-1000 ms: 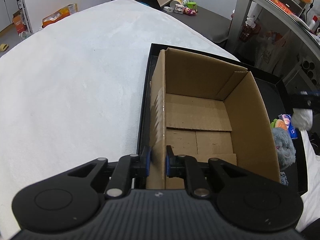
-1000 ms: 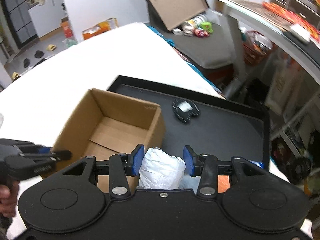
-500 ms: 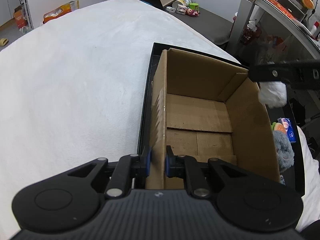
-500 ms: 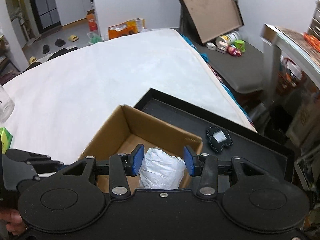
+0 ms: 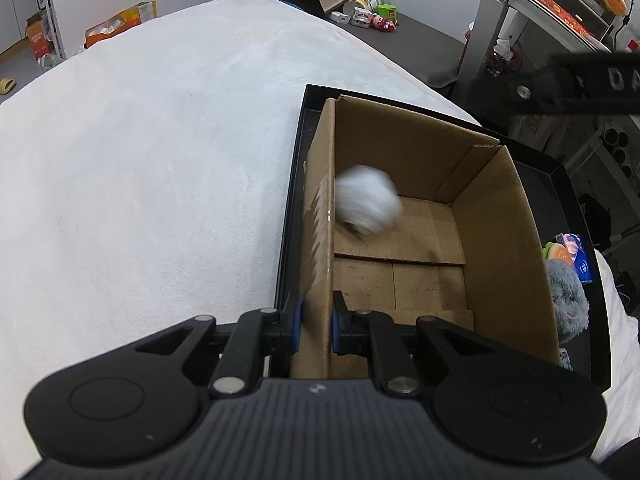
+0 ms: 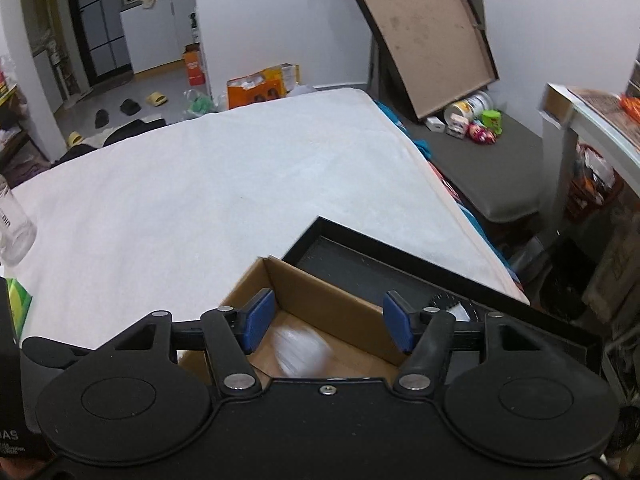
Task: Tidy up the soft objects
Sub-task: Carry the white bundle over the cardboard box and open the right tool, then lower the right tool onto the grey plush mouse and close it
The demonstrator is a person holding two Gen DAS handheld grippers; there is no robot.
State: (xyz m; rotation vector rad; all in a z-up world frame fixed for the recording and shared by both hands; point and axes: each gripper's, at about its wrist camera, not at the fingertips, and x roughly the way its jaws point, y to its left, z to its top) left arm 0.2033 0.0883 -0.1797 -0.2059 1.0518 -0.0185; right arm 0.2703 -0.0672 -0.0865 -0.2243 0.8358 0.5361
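Note:
An open cardboard box (image 5: 500, 240) stands in a black tray (image 5: 576, 184) on the white bed. My left gripper (image 5: 313, 322) is shut on the box's near left wall. A white soft ball (image 5: 367, 202), blurred with motion, falls inside the box against that wall. It also shows as a white blur (image 6: 300, 350) in the right wrist view, below my right gripper (image 6: 326, 326). That gripper hovers over the box (image 6: 320, 296); its jaws are opening and nothing is between them. A grey plush toy (image 5: 568, 300) lies in the tray right of the box.
The white bed cover (image 5: 140, 180) stretches to the left and beyond the tray. A small black and white item (image 6: 448, 308) lies in the tray behind the box. Colourful soft items (image 5: 568, 250) sit beside the grey plush. A desk (image 6: 592, 120) stands to the right.
My right gripper carried the white ball over the box, then opened and let it go. The ball now drops into the box. My left gripper kept its hold on the box wall.

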